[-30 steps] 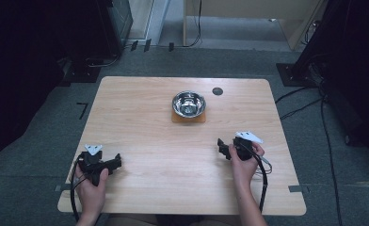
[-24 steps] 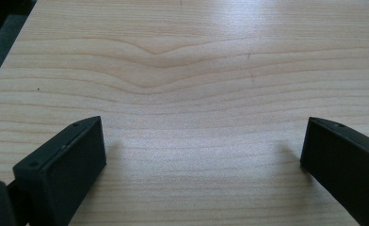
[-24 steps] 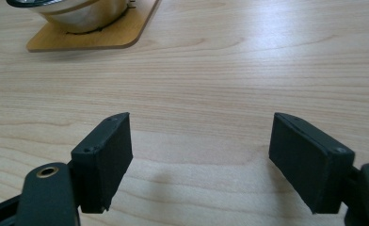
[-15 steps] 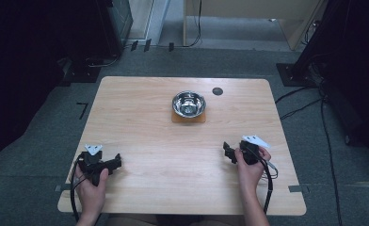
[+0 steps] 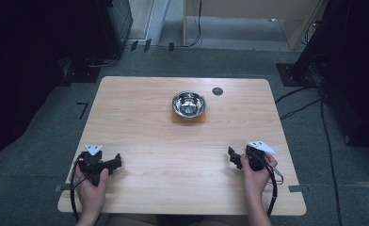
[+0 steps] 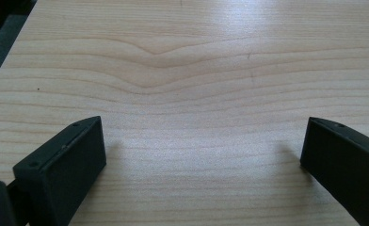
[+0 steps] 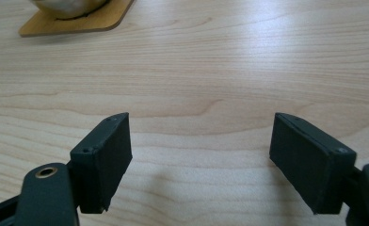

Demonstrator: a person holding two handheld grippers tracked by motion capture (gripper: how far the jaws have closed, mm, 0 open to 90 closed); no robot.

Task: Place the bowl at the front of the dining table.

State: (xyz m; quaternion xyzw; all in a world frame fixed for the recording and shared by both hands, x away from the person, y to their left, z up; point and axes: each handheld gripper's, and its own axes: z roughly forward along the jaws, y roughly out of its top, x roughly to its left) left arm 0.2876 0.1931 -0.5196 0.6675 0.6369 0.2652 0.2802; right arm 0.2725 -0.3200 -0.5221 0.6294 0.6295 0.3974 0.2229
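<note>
Bowl (image 5: 188,103) and coaster (image 7: 74,23) are seen ahead and left of the right gripper (image 5: 234,157), whose jaws are spread empty; the left gripper (image 5: 114,163), likewise spread, is judged farther off.

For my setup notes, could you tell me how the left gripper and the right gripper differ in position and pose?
The left gripper rests near the table's left front corner, aimed right across the table; the right gripper rests near the right front, aimed left towards the metal bowl on its wooden coaster. Both have jaws wide apart, holding nothing.
</note>
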